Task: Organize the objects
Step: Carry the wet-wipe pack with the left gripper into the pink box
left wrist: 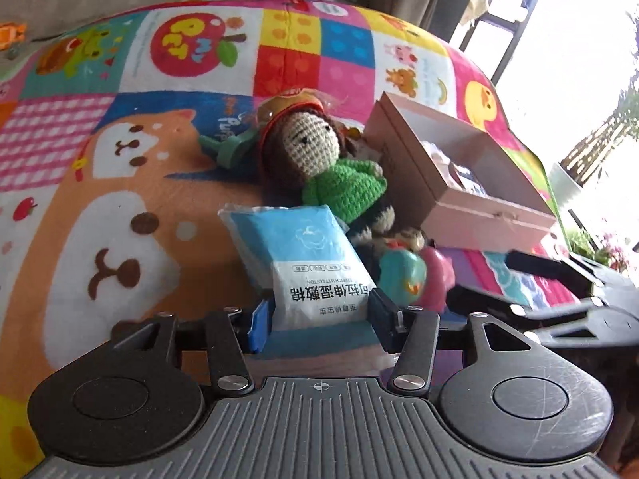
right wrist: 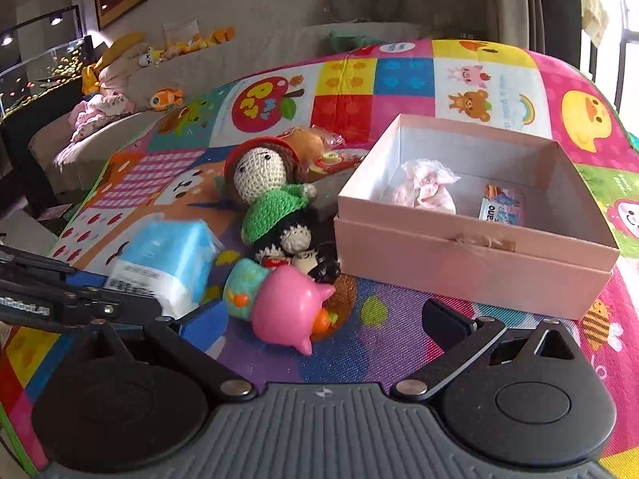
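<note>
Left gripper half closed, pads pressing both sides of the wipes pack, gripped at its near end, likely so it can lift clear of the pile. Just beyond it: crochet doll; to its right, pink toy. Further right, open pink box, part-filled, the probable destination. Right gripper wide open, empty, hovering near the pink toy, box ahead-right.

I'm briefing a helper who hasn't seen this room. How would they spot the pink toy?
Find the open pink box on the colourful play mat. Just left of its near corner lies a small heap of toys; the pink toy is the glossy plastic one nearest the camera, against a teal toy, unlike the crocheted dolls behind.
</note>
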`<state>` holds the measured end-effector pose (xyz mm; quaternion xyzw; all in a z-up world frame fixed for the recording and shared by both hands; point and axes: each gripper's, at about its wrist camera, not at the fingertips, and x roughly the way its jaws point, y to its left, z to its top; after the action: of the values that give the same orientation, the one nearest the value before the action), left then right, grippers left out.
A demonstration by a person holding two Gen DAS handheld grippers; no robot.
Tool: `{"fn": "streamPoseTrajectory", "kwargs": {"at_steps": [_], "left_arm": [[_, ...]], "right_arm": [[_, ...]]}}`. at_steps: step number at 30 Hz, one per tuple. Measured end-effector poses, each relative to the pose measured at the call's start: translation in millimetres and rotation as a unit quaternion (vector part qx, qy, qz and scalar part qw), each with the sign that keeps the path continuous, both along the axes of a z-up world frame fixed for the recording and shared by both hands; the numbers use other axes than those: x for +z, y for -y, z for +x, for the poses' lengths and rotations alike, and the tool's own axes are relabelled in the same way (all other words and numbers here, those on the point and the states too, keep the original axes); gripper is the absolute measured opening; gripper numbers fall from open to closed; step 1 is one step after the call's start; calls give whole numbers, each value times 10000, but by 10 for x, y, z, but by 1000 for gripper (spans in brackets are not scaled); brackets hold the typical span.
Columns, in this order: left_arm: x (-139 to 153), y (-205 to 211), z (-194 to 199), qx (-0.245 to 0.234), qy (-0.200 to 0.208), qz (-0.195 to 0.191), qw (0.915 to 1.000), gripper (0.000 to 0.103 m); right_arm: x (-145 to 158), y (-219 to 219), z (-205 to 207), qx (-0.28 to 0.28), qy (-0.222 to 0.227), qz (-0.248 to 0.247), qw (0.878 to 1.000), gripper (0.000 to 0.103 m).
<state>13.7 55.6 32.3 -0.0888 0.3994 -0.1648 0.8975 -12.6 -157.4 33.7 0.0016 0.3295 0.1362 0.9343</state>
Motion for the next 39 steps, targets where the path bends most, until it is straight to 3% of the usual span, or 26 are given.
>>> {"fn": "streamPoseTrajectory", "kwargs": {"at_steps": [4, 9, 16, 20, 23, 27, 31, 32, 34, 39], "left_arm": [[-51, 171, 240, 238, 134, 68, 9996, 62], [-149, 186, 447, 524, -72, -109, 9985, 72], [-175, 219, 568, 673, 84, 6, 9977, 70], [-139, 151, 404, 306, 35, 8, 9995, 62], [-91, 41, 67, -290, -194, -166, 9993, 60], [-66, -98, -403, -820, -392, -117, 9958, 60], [-58, -212, -612, -634, -334, -16, 9974, 60], [-64, -237, -619, -564, -330, -53, 9979, 60], [-69, -252, -608, -468, -333, -114, 9983, 60], [-15, -133, -692, -582, -179, 174, 9980, 60]], "right_arm": [[-14, 115, -139, -66, 56, -276, 9996, 103], [-135, 142, -313, 12, 146, -733, 9972, 103], [-236, -51, -375, 280, 198, -956, 9948, 103], [-196, -123, -432, 445, 398, -1008, 9931, 103], [-157, -165, -424, 532, 574, -1105, 9908, 103], [-132, -246, -280, 643, 701, -1193, 9883, 93], [-155, -341, -1, 703, 553, -1095, 9900, 88], [-174, -369, 68, 724, 465, -1098, 9902, 81], [-217, -427, 179, 781, 222, -1198, 9895, 56], [-38, -306, -87, 946, 129, -1091, 9894, 52]]}}
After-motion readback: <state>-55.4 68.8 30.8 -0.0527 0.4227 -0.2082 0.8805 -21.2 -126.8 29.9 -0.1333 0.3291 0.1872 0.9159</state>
